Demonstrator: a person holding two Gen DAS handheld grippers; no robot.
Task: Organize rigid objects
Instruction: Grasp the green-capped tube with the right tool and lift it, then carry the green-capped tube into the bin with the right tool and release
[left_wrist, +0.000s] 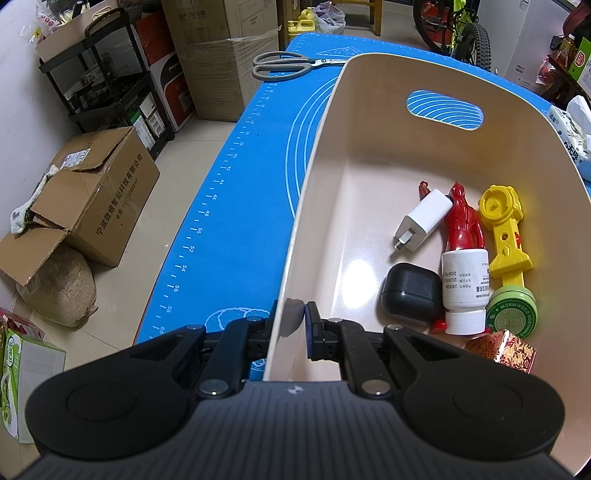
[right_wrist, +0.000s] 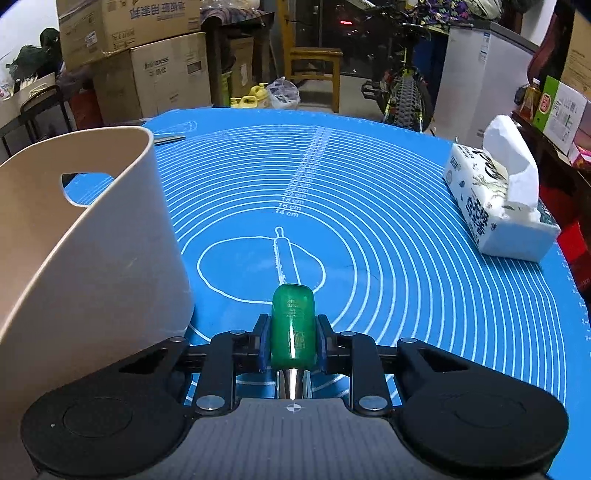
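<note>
1. A cluttered storeroom lay around a table covered by a blue baking mat (right_wrist: 369, 221) printed with white rings; cardboard boxes (left_wrist: 103, 195) and a bicycle (right_wrist: 402, 92) stood beyond it.
2. A beige bin (left_wrist: 369, 147) sat on the mat's left part.
3. Inside the bin, toward its near right, lay a white charger (left_wrist: 421, 221), a red figure (left_wrist: 463, 221), a yellow toy (left_wrist: 502, 229), a white bottle (left_wrist: 465, 288), a black case (left_wrist: 410, 291) and a green tin (left_wrist: 511, 314).
4. The left gripper (left_wrist: 291, 332) pinched the bin's near wall, its pads closed on it.
5. The right gripper (right_wrist: 293, 343) was clamped on a green-handled tool (right_wrist: 293, 325), possibly a screwdriver, just right of the bin and close above the mat.
6. Scissors (left_wrist: 291, 64) lay at the far left; a tissue pack (right_wrist: 498, 206) lay far right.
</note>
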